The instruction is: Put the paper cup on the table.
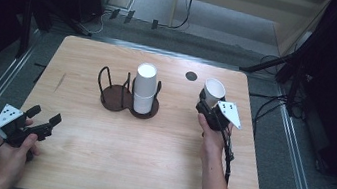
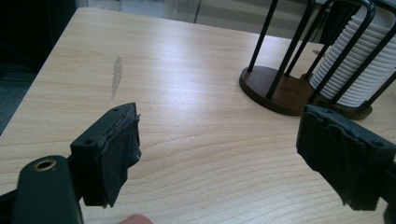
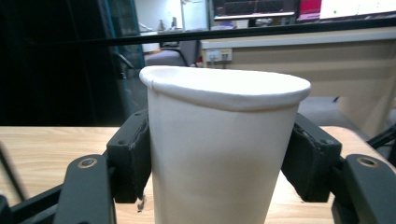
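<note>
My right gripper (image 1: 207, 100) is shut on a white paper cup (image 1: 214, 91) above the table's right side; the cup (image 3: 219, 149) stands upright between the two black pads (image 3: 133, 154). A dark two-ring cup holder (image 1: 128, 96) sits mid-table, and its right ring carries a stack of white cups (image 1: 144, 88). Its left ring has nothing in it. Near the front left corner my left gripper (image 1: 44, 117) is open, with only bare wood between its pads (image 2: 114, 149). In the left gripper view the holder (image 2: 280, 88) and the cup stack (image 2: 355, 65) lie ahead to the right.
The wooden table (image 1: 97, 154) has a small round black hole (image 1: 191, 76) near its far edge and a grey smear (image 2: 116, 74) on its left side. Cables and dark stands lie on the floor beyond the table.
</note>
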### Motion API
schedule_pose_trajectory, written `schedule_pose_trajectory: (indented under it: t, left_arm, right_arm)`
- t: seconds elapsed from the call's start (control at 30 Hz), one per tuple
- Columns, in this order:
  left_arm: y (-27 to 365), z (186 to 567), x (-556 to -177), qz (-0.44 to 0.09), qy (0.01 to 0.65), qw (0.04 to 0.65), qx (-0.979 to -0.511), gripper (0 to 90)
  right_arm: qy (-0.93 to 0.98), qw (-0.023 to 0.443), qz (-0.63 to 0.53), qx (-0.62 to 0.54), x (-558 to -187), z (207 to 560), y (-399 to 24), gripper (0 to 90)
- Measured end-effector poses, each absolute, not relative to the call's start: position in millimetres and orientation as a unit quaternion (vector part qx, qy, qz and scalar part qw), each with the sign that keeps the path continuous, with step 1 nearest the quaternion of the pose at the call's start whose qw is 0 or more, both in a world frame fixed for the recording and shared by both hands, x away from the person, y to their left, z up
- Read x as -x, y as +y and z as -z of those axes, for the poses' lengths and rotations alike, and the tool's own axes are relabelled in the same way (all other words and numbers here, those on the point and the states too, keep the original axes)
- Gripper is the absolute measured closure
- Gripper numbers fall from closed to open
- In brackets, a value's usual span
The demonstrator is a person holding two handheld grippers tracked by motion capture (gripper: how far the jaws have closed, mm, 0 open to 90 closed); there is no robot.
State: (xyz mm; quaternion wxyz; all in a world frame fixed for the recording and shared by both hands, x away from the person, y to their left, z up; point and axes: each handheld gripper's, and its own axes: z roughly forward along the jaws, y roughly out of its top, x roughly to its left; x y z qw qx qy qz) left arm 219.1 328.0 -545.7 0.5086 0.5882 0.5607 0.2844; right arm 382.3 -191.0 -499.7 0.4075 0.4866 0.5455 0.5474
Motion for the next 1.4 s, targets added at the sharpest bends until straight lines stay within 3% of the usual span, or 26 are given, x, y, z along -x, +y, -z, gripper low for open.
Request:
schedule_pose_trajectory:
  t: [0.73,1.4]
  left_arm:
    - [335.5,549.6,-222.1,-0.261,0.576,0.518,-0.576,14.2]
    - [335.6,550.1,-222.9,-0.256,0.576,0.517,-0.579,14.5]
  right_arm:
    - [0.565,0.409,-0.505,-0.508,-427.9,519.7,-195.6,32.1]
    - [0.578,0.389,-0.484,-0.529,-438.7,535.2,-202.4,31.1]
